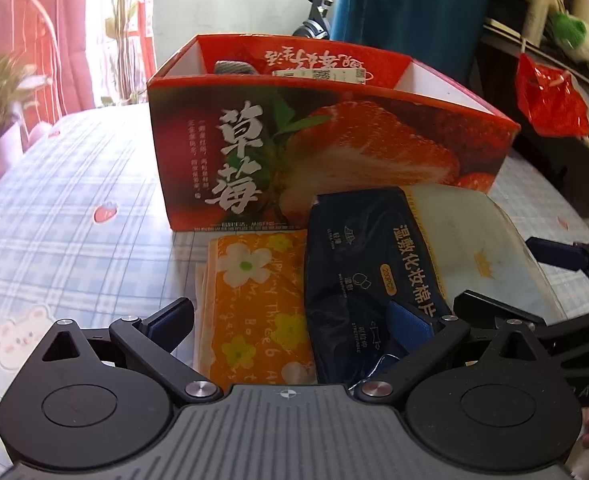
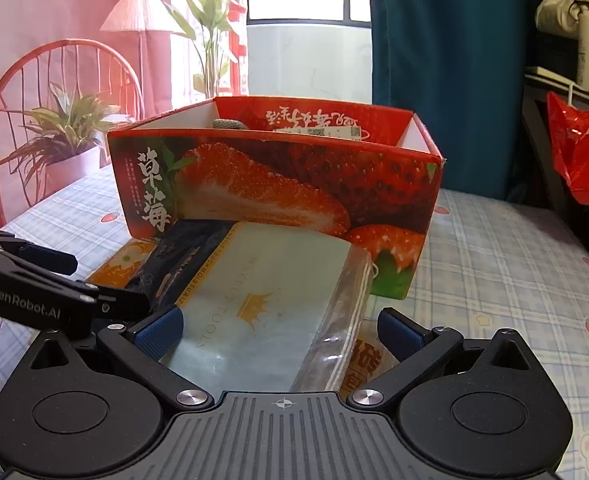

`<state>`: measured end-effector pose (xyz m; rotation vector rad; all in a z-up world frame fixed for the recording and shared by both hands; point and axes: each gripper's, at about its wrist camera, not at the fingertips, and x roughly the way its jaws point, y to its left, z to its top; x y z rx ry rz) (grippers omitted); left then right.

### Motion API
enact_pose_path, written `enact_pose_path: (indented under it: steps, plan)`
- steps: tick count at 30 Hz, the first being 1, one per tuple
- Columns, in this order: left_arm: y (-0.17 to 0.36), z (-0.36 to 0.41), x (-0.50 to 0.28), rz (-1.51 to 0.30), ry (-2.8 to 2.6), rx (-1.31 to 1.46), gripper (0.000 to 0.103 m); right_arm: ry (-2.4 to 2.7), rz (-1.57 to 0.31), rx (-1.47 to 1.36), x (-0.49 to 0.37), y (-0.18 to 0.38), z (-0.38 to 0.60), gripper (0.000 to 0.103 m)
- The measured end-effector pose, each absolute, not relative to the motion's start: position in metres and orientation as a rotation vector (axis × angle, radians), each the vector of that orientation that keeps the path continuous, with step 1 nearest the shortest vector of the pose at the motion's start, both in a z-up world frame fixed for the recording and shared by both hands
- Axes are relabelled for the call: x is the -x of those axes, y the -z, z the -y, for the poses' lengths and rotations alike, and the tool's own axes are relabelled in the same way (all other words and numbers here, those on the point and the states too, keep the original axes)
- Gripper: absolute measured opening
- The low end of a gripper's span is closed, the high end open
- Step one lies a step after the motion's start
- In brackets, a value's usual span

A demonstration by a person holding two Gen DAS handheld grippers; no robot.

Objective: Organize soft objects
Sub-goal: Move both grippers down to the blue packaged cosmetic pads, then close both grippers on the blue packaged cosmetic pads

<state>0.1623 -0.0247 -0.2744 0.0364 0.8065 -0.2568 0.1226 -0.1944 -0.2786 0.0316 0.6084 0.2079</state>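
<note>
Strawberry box (image 1: 326, 148) at frame centre on the checked cloth (image 1: 74, 184) already holds a grey item (image 1: 233, 67) at its upper rim. Three soft packs remain outside, below the box: orange tissue pack (image 1: 254, 304), dark cotton-pad pack (image 1: 366, 280), pale pad bag (image 2: 262, 304), long axes running toward the box. Left gripper (image 1: 294, 320) and right gripper (image 2: 280, 330) both stand spread wide, straddling packs, gripping nothing.
</note>
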Motion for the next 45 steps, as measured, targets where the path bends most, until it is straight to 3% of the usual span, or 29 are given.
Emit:
enact_pose_path:
  steps: [9, 33, 41, 45]
  plan:
    - [0.294, 0.002, -0.169, -0.853, 0.252, 0.17, 0.103, -0.177, -0.492, -0.004, -0.109, 0.294, 0.189, 0.102]
    - [0.293, -0.011, -0.16, -0.819, 0.265, 0.206, 0.101, -0.217, -0.453, -0.049, -0.107, 0.302, 0.194, 0.101]
    - [0.261, -0.002, -0.143, -0.671, 0.268, 0.1, 0.092, -0.295, -0.435, -0.051, -0.103, 0.302, 0.196, 0.079]
    - [0.256, 0.006, -0.14, -0.647, 0.322, 0.082, 0.071, -0.331, -0.431, -0.063, -0.103, 0.301, 0.197, 0.069]
